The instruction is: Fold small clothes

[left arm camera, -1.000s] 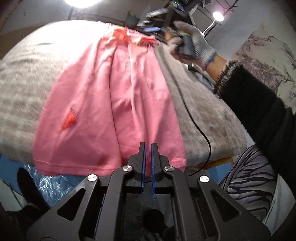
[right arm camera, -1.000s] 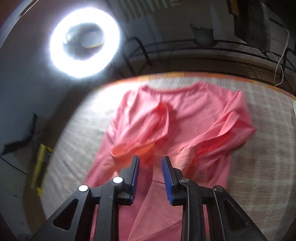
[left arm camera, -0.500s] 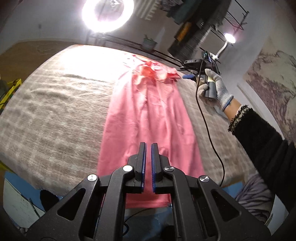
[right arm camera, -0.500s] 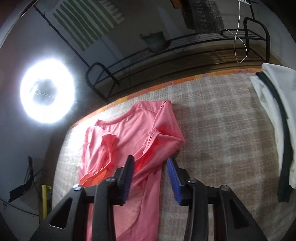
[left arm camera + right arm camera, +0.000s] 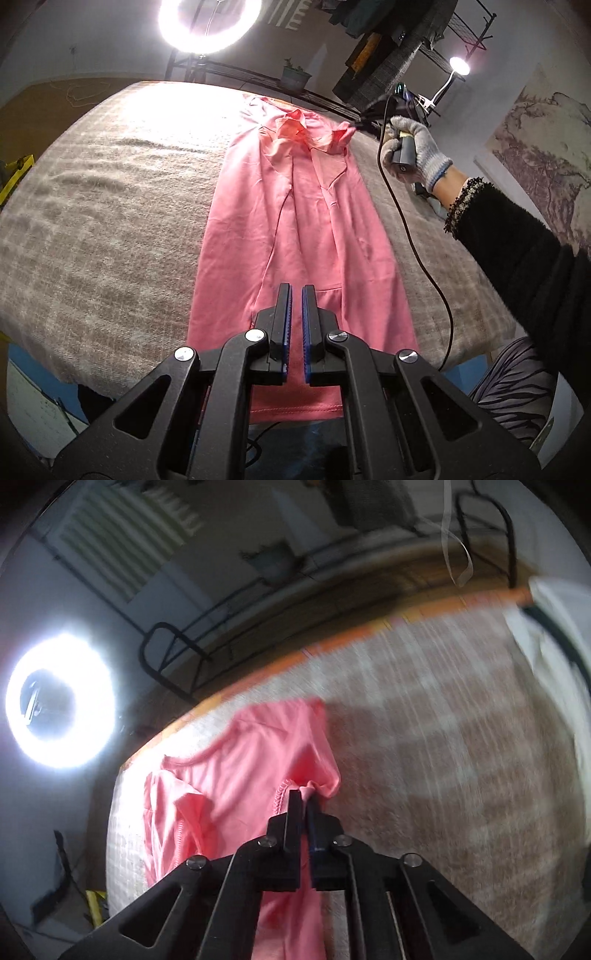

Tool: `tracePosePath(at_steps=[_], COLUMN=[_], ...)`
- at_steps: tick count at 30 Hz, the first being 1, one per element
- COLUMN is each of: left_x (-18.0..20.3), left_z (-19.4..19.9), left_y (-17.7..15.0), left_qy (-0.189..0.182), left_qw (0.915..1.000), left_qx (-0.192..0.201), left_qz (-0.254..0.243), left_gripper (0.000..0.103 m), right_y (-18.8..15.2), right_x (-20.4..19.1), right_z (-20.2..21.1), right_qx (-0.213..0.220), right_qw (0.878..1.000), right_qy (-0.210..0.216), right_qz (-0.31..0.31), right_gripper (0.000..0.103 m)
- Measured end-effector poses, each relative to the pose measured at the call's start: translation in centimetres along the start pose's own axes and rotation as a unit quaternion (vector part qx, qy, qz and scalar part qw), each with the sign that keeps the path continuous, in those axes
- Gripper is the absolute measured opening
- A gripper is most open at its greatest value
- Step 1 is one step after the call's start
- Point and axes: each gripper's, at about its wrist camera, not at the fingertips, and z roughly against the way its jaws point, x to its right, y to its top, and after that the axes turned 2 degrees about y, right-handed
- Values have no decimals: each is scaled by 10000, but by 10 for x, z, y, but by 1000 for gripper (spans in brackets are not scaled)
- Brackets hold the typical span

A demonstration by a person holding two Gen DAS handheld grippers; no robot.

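Observation:
A pink long-sleeved shirt (image 5: 299, 229) lies lengthwise on the grey plaid blanket (image 5: 103, 221), hem near me, collar and bunched sleeves at the far end. My left gripper (image 5: 296, 295) is shut and empty, hovering above the hem end. In the right wrist view the shirt (image 5: 251, 775) shows its collar end; my right gripper (image 5: 303, 797) is shut on a fold of the shirt at its right shoulder edge. The gloved hand (image 5: 413, 151) that holds the right gripper is at the shirt's far right corner.
A black cable (image 5: 413, 251) trails across the blanket right of the shirt. White and dark cloth (image 5: 554, 657) lies at the blanket's far right. A ring light (image 5: 210, 22) and a metal rack (image 5: 436, 44) stand behind the bed. The blanket's front edge (image 5: 110, 373) is close below me.
My right gripper has closed on the shirt's shoulder fold; it was open before. My left gripper has risen and drawn back from the hem, staying shut.

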Motion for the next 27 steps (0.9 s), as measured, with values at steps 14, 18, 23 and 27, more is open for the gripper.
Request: tracePosePath(at_steps=[14,18,23,27], left_x=[-3,-6,-4,-6], left_z=[-6,-8,-5,3], left_y=[0,1,4,7], left_qy=[-7,37,149,205], left_qw=[9999,9998,9999,9997], left_qx=[-98,-119,-34,111], left_qz=[59,129,51,54], left_gripper=[1,1,1,1], right_y=[6,-4,-5,-4], right_x=[-81,-82,-79,-70], right_z=[-46,-69,-72,-23], right_qx=[-237,-411,-465,-134], right_qw=[9897,9884,9903,9929], right_qy=[-282,-318,-89,461], right_qz=[1383,1429,1308,1088], right_gripper=[0,1,30,32])
